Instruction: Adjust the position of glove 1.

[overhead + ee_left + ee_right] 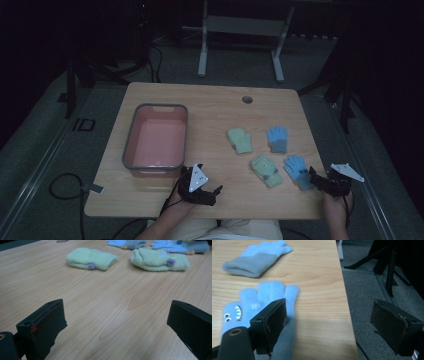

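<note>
We read no writing anywhere. Our right gripper (316, 176) gapes at the table's (210, 107) four-o'clock edge, over the near blue glove (262, 302). Our left gripper (212, 192), open, faces bare wood.

You're looking down on a light wooden table (210, 107) with rounded corners and a round cable hole (247, 99) near its far edge. Around it you've got grey carpet floor (45, 150), dim all the way out. Beyond the far edge stands a pale metal frame (240, 35) on two legs with flat feet. To either side, dark stands (345, 95) plant their legs on the carpet. A black cable (65, 187) loops on the floor at the near left. The back of the room drops into near blackness; the light sits low and falls mostly on the tabletop.
</note>
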A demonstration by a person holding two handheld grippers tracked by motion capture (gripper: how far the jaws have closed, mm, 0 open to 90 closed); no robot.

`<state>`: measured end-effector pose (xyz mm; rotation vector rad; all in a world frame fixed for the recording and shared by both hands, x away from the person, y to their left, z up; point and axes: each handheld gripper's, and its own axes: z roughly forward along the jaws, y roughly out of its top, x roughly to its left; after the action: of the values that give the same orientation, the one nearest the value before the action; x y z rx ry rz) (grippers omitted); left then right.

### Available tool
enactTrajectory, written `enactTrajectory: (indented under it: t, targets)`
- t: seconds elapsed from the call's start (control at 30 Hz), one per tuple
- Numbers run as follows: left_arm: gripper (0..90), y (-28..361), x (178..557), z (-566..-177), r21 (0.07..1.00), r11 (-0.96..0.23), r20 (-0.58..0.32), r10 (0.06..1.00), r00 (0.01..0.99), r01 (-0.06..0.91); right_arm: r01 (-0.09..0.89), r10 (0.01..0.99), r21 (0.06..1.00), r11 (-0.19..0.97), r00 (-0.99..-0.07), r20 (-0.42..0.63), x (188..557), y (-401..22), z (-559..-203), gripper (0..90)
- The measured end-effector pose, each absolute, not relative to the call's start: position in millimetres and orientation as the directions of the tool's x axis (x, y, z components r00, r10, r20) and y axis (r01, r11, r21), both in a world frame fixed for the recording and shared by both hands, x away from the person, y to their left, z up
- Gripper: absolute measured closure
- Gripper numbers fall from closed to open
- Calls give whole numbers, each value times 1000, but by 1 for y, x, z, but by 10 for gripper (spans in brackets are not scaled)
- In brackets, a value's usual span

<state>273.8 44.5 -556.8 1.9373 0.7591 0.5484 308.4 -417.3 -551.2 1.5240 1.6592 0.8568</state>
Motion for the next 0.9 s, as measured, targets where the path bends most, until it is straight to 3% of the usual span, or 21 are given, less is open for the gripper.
enactTrajectory:
  t: [0.9]
  targets:
    - [16, 45, 273, -557, 892, -359, 63, 701, 711, 275, 495, 994, 862, 109, -75, -83, 310, -410, -532, 138]
